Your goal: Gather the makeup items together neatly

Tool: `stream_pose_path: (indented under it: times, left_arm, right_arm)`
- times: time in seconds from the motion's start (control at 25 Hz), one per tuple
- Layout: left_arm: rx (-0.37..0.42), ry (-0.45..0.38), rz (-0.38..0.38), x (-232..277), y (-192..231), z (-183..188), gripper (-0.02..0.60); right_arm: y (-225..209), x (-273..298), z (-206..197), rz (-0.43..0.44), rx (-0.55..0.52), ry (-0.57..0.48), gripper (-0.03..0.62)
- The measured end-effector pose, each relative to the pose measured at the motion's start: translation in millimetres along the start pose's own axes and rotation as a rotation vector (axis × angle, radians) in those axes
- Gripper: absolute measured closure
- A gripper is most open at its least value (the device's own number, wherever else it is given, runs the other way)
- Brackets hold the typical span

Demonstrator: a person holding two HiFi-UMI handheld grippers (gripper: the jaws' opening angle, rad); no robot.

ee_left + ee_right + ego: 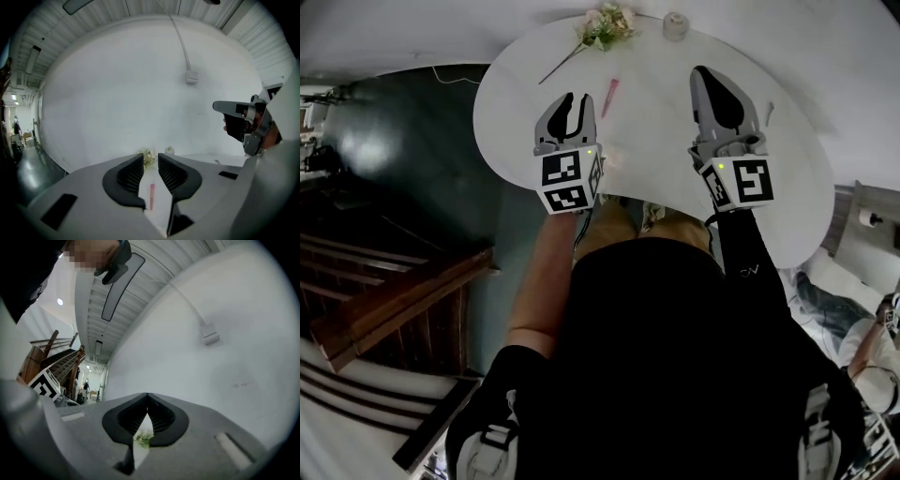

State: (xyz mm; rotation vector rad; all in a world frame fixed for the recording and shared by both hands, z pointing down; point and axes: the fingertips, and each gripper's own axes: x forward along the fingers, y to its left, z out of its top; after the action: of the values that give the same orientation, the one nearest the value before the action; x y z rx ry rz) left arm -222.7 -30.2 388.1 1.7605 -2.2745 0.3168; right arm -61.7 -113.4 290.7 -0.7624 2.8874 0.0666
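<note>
A thin pink makeup stick (610,94) lies on the white oval table (656,141), ahead of my left gripper (575,101). In the left gripper view the stick (152,193) shows on the tabletop through the gap of the left gripper (150,159), whose jaws stand apart with nothing between them, held above the table. A small pale jar (675,25) stands at the far edge. A small slim item (769,111) lies at the right. My right gripper (703,73) hovers over the table's right half, its jaw tips together (147,395) and empty.
A sprig of flowers (605,26) lies at the table's far edge, left of the jar. A white wall with a cable rises behind the table. Dark floor and wooden steps (384,291) lie to the left. The person's legs are against the near edge.
</note>
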Motion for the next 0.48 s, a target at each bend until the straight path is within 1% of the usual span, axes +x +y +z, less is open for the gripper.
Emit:
stream_pose_path:
  times: [0.16, 0.2, 0.24, 0.32, 0.36, 0.48]
  left_arm:
    - [-0.014, 0.004, 0.047, -5, 1, -5, 0.485]
    - [-0.006, 0.011, 0.050, -6, 1, -7, 0.483]
    - [0.020, 0.025, 0.047, -7, 0, -10, 0.485]
    - [0.128, 0.065, 0.019, -5, -7, -18, 0.485]
    - [0.184, 0.090, -0.008, -4, -11, -25, 0.485]
    - [0.296, 0.193, -0.138, 1, -22, -58, 0.486]
  right_arm:
    - [3, 4, 2, 0.053, -0.001, -0.008, 0.591]
    - [3, 4, 1, 0.062, 0.006, -0.008, 0.591]
    - [4, 5, 0, 0.070, 0.014, -0.005, 0.591]
    - [4, 4, -5, 0.084, 0.028, 0.002, 0.591]
    - [3, 4, -7, 0.089, 0.031, 0.007, 0.591]
    - [0, 4, -10, 0.096, 0.033, 0.018, 0.591]
